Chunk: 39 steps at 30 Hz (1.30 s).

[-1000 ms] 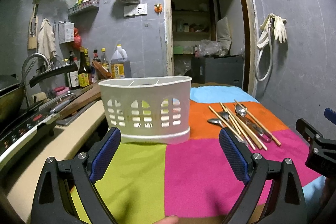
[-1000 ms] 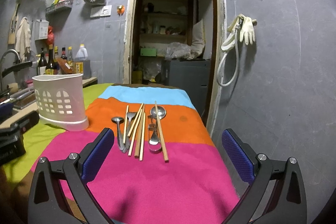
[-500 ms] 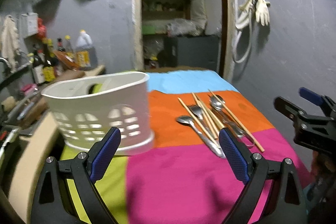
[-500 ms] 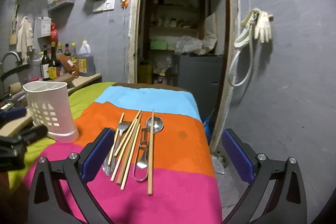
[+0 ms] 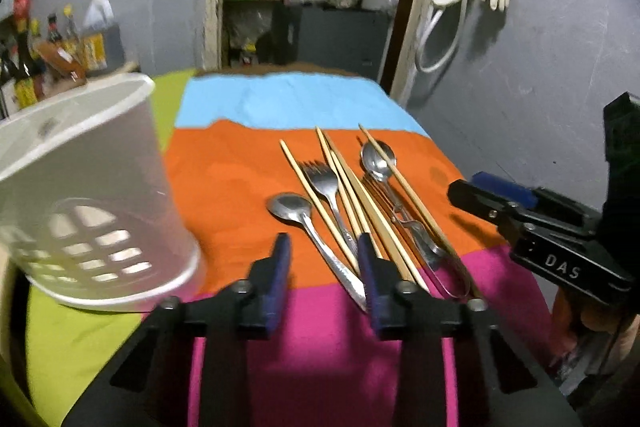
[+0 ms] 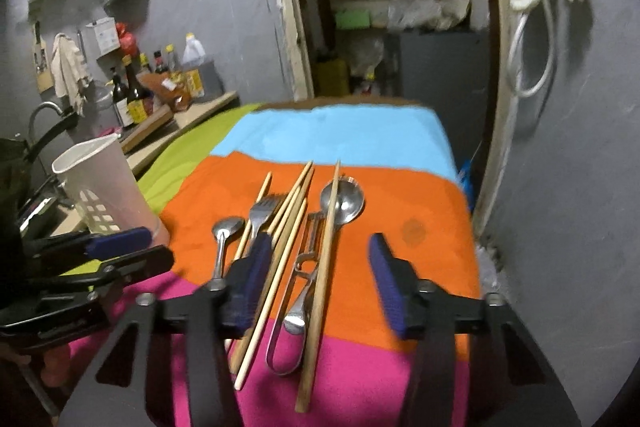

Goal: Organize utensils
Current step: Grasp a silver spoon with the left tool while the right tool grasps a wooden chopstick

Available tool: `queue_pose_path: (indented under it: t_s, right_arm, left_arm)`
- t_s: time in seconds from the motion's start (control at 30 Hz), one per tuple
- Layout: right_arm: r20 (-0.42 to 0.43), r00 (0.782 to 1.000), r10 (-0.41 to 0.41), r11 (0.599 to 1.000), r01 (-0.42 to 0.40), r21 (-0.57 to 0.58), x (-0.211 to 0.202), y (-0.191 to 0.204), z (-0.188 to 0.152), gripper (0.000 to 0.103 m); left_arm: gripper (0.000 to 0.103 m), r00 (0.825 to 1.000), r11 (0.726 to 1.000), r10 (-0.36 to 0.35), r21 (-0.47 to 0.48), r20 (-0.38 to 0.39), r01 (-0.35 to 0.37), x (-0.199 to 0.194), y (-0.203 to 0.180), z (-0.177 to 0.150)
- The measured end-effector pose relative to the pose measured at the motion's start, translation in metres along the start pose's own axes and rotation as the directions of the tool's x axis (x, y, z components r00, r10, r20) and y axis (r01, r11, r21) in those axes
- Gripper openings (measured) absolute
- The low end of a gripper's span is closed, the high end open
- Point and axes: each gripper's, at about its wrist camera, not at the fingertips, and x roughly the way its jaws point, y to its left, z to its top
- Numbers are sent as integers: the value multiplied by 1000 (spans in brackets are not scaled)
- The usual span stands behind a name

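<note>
On the striped cloth (image 6: 400, 187), cutlery (image 6: 280, 247) lies right of the white caddy (image 5: 88, 187). Left gripper (image 5: 324, 267) and right gripper (image 6: 316, 275) hover near it, both released and empty.

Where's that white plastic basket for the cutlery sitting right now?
The white utensil caddy stands upright at the left of both views, on the cloth's green stripe, left of the small spoon and the fork.

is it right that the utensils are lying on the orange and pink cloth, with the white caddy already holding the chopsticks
Not quite. The white caddy holds no chopsticks: the chopsticks lie on the orange and pink cloth among the spoons and fork, as the right wrist view shows. The caddy stands apart, to their left.
</note>
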Motion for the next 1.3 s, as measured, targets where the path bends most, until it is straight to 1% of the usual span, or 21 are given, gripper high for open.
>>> queue_pose_path:
  t_s: [0.07,0.17,0.3,0.4,0.43,0.57,0.63,0.67,0.8,0.93,1.03,1.13,1.2,1.3]
  right_arm:
    - [-45,998,36,999,-34,26,12,-5,1,29]
    - [-93,992,83,995,-77,59,25,-12,2,24]
    - [-137,985,109,992,-98,81,39,-17,5,19]
    - [-168,978,126,989,-111,98,50,-20,7,19]
    - [-177,976,128,989,-112,102,53,-21,8,19]
    - [-206,969,138,986,-114,125,61,-25,9,17]
    - [-219,965,142,983,-112,145,64,-29,9,15]
    - [-224,963,149,981,-116,157,66,-31,8,11]
    - [-221,959,178,970,-134,201,67,-38,8,7]
    - [-217,955,200,962,-149,230,66,-41,6,6]
    - [-211,952,220,953,-163,257,64,-44,5,6]
    - [-191,956,223,949,-169,265,58,-44,4,6]
    - [-172,959,224,949,-174,262,52,-44,4,6]
    - [-156,963,220,951,-176,254,46,-42,4,6]
  left_arm:
    - [18,999,1000,-18,-21,-32,17,7,3,3]
    - [13,997,999,-29,-43,-67,26,16,8,10]
    - [12,994,996,-42,-80,-102,34,26,16,16]
    - [10,991,994,-54,-106,-122,41,34,20,19]
    - [9,990,993,-57,-110,-129,43,36,21,20]
    - [9,985,992,-75,-109,-157,59,45,25,22]
    - [9,983,991,-88,-114,-163,70,48,25,22]
    - [9,982,990,-92,-116,-164,74,48,25,22]
    - [7,981,988,-109,-124,-163,89,50,29,23]
    - [3,977,984,-140,-135,-160,119,49,30,23]
    - [1,979,985,-137,-130,-150,118,45,27,23]
    - [0,983,987,-135,-109,-124,121,37,23,20]
    - [0,985,989,-124,-93,-121,113,36,19,19]
    - [0,984,987,-132,-108,-118,120,36,20,18]
